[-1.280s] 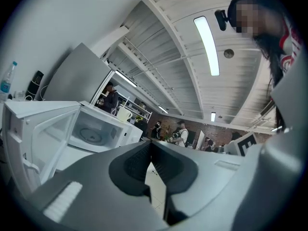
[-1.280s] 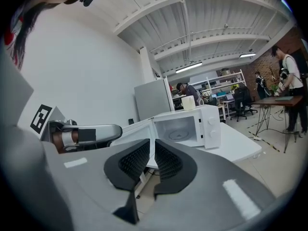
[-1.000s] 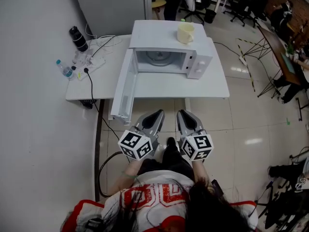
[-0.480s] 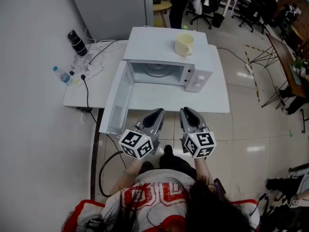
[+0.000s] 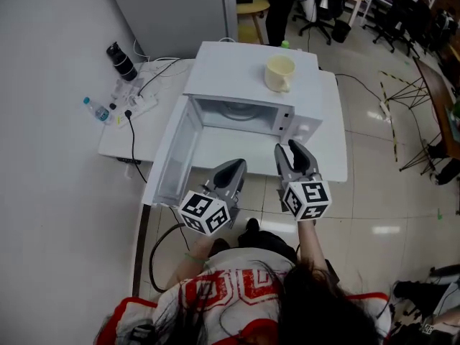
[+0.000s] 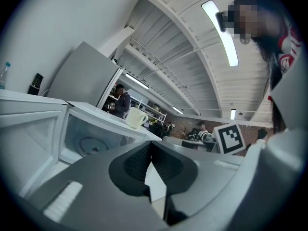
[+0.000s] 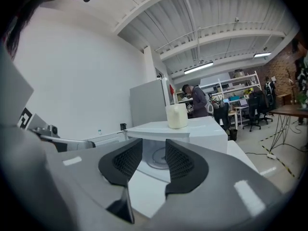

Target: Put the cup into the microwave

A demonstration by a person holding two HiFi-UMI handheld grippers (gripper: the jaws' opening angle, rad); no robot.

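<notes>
The pale-yellow ceramic cup (image 5: 279, 72) stands on the white microwave (image 5: 230, 63) roof, near its right edge. The empty right hand-held gripper (image 5: 297, 149) has just been opening but is still narrow, and at that width it might knock the cup off the edge. The left hand-held gripper (image 5: 233, 169) is closed and empty.

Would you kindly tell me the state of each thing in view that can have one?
microwave door: swung open.
microwave: cavity empty, turntable bare.
cup: upright on top of the microwave, not held.
left gripper: shut, nothing between its jaws.
right gripper: open, its jaws have just been opening, nothing between them.
water bottle: capped, upright.
</notes>
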